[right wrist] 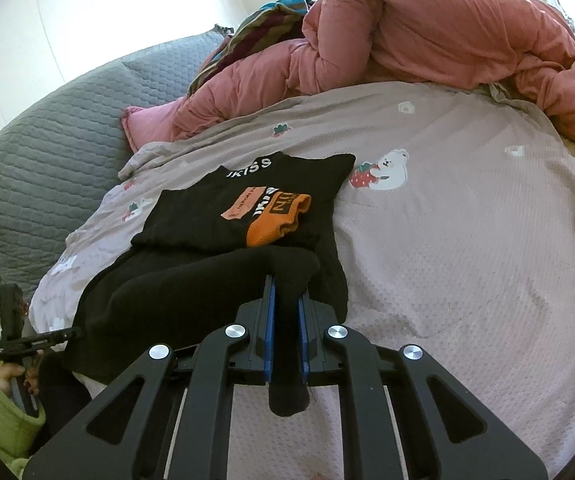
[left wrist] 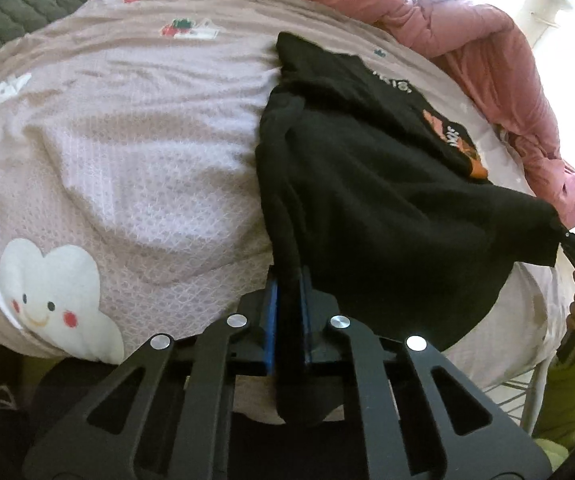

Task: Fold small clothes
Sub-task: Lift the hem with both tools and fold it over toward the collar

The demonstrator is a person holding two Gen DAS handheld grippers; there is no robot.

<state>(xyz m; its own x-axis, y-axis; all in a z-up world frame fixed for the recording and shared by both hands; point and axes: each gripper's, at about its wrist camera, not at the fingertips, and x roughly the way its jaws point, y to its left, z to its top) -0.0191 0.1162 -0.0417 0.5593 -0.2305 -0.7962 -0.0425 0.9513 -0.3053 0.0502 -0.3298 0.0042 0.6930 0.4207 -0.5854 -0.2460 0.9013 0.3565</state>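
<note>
Bottom-hem fold of a black top (right wrist: 247, 216), mid-step: lower edge lifted off the mauve printed bedsheet (left wrist: 127, 140) at two corners, upper part with white lettering and orange patch lying flat at centre-left of the right wrist view. Left gripper (left wrist: 287, 300) clamped on a bunched black corner at lower centre of the left wrist view, cloth drawn down between the blue pads (left wrist: 272, 312); right gripper (right wrist: 286, 308) likewise pinched tight on the other corner at lower centre of its own view, a tail of fabric hanging below the jaws. Next move, by judgement: both corners carried together toward the collar at equal height, hem kept taut between them, then laid down square over the printed chest before release; uneven travel likely to skew the fold. Hard to make out: true outline of the garment under the raised hem, sleeves not distinguishable against black on black; far shoulder cut by the fold in the left wrist view; pink quilt (right wrist: 427, 32) and grey quilted pad (right wrist: 47, 152) bordering the sheet at the upper frame; opposite gripper only partly visible at each frame edge, with a green sleeve (right wrist: 3, 412) at lower left
</note>
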